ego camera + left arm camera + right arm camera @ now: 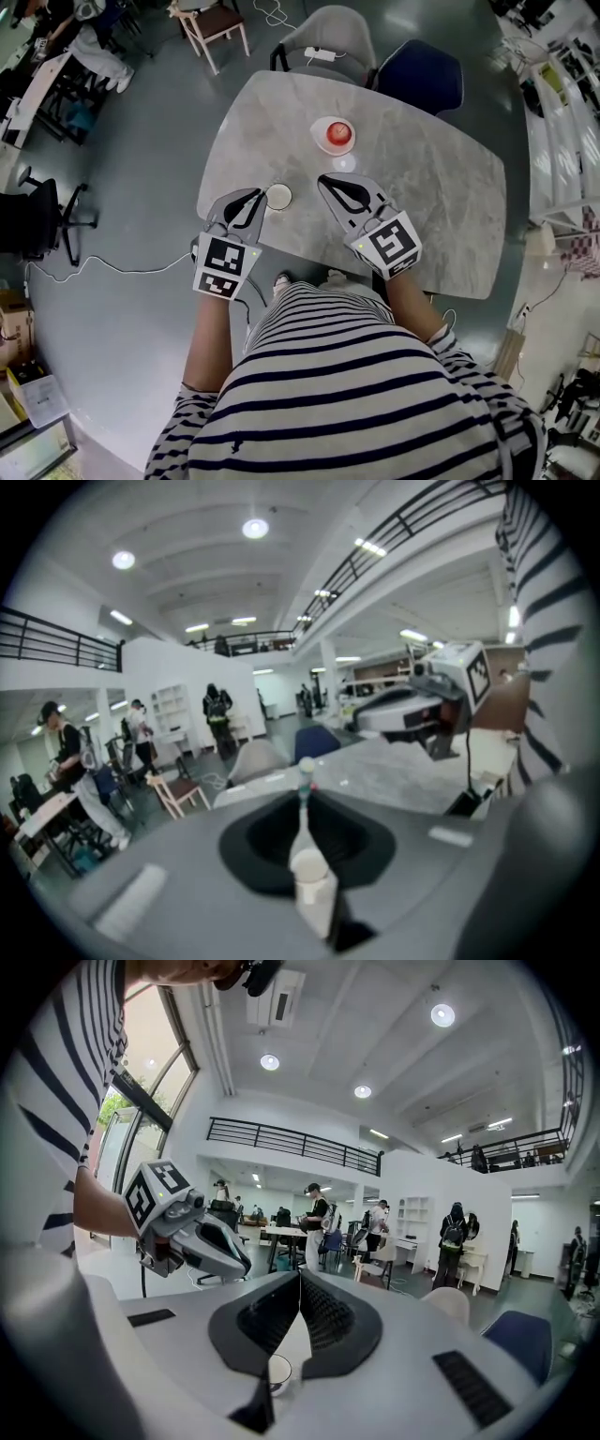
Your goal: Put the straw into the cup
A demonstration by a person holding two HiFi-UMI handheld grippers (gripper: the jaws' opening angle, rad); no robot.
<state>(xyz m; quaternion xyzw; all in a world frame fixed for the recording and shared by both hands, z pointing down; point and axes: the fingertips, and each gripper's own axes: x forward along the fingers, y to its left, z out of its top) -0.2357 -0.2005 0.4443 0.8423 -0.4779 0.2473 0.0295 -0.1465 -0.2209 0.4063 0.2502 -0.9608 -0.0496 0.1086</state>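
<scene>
Closest to us is our striped shirt (356, 394), leaning over the near edge of the grey bench (441, 197) so that both tools work right below our eyes. On the left, the left tongs (259, 197) are clenched, and a thin pale stick pokes out past their tips. It is blurred, but we take it for the straw (304, 772), pinched near one end so the free end can lead. Those tips hang just beside the left rim of the white cup (278, 196), which stands upright on the bench with its mouth unblocked, ready to take the straw. Right of the cup, the right tongs (325, 180) are pressed together on nothing we can see. We judge they are held near to steady the cup if it tips. Beyond them a white dish (335, 136) with something red in it sits apart, out of the way
</scene>
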